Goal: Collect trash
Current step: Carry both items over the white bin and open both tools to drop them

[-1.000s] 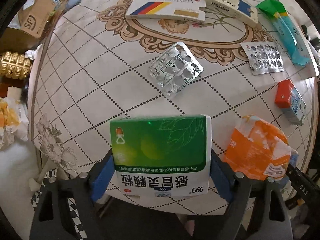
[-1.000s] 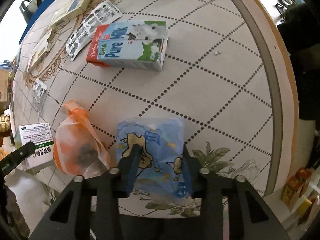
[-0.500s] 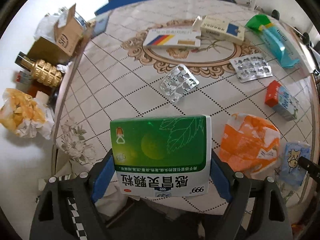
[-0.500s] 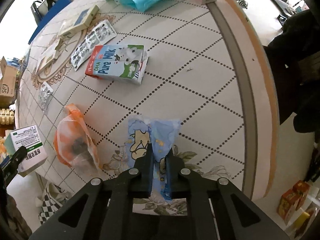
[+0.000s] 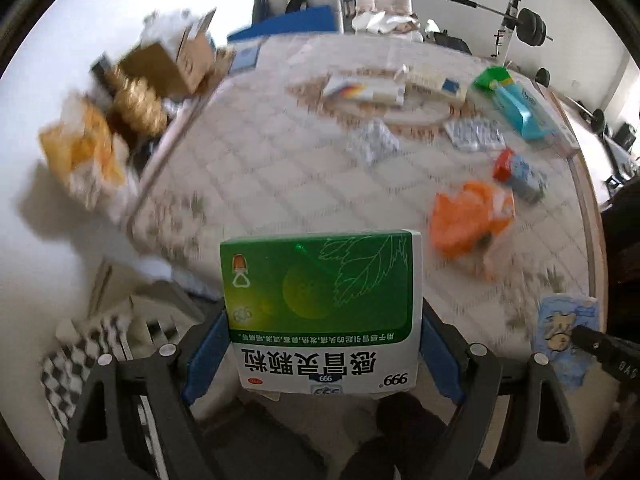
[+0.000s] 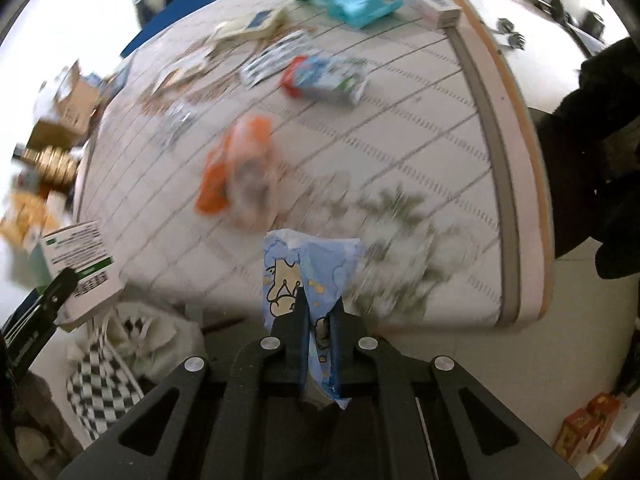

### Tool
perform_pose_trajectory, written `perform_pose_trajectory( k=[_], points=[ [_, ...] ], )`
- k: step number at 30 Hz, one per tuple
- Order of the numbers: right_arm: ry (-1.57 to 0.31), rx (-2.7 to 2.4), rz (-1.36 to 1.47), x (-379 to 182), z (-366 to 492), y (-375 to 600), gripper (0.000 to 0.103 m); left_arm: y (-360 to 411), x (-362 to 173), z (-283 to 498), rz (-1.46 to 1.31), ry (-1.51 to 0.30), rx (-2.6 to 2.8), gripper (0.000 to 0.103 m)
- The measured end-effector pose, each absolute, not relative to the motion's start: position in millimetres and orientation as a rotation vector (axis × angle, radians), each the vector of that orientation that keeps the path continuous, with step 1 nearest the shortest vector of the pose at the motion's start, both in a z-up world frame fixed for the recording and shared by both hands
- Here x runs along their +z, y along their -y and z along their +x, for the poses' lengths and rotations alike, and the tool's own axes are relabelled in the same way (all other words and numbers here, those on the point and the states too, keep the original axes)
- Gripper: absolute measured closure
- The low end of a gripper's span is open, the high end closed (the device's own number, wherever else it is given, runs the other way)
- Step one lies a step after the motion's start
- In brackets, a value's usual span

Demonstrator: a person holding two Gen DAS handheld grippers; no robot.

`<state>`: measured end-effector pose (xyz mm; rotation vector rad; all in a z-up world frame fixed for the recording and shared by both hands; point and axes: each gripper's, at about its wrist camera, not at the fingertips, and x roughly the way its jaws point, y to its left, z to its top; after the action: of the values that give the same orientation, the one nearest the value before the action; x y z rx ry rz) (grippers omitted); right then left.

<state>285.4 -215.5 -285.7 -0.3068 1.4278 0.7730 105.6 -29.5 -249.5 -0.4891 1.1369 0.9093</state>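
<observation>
We see the left hand-held gripper (image 5: 322, 344) clamped on a green and white medicine box (image 5: 322, 308), blue pads pressed against both sides, box held off the surface (image 5: 260, 168) near its close edge. The right hand-held gripper (image 6: 319, 332) is pinched tight on a blue cartoon packet (image 6: 308, 268), folded between the fingers and sticking up above them, also lifted clear of the surface. In the left view we catch that same packet at the far right with the other gripper's tip on it. The rest of the trash lies on the patterned surface, heavily blurred: an orange bag (image 5: 470, 216) just beyond the box to the right, a small milk carton (image 5: 518, 174) near it, two foil pill sheets (image 5: 374, 144) near the middle, flat boxes (image 5: 364, 90) further back, and a teal wrapper (image 5: 520, 110) toward the far right edge. In the right view the orange bag sits just beyond the packet, carton behind it. Off the surface to the left we see a cardboard box (image 5: 176, 64), a gold bottle (image 5: 136, 104) and a yellow bag (image 5: 80, 152). A black and white checkered bag (image 6: 100, 388) is on the floor below the near edge.
</observation>
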Motion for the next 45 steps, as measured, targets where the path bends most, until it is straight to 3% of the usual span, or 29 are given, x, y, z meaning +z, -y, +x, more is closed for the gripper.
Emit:
perform_pose_trajectory(
  k=[5, 12, 19, 25, 33, 45],
  points=[
    [-1.515, 0.825, -0.421, -331, 226, 232, 0.095, 54, -307, 56, -0.673, -1.215, 0.879, 0.017],
    [-1.619, 0.824, -0.634, -477, 175, 235, 0.095, 59, -444, 24, -0.887, -1.354, 0.868, 0.017],
    [-1.669, 0.778, -0.62, -623, 183, 229, 0.095, 47, -591, 30, -0.943, -1.406, 0.837, 0.017],
    [-1.68, 0.755, -0.549, -718, 208, 211, 0.095, 32, -671, 43, -0.937, -1.404, 0.805, 0.017],
    [-1.681, 0.771, -0.529, -772, 227, 190, 0.095, 34, -718, 59, -0.948, -1.398, 0.736, 0.017],
    [-1.747, 0.825, -0.476, -788, 228, 174, 0.092, 23, -753, 45, -1.173, -1.37, 0.699, 0.012]
  ],
)
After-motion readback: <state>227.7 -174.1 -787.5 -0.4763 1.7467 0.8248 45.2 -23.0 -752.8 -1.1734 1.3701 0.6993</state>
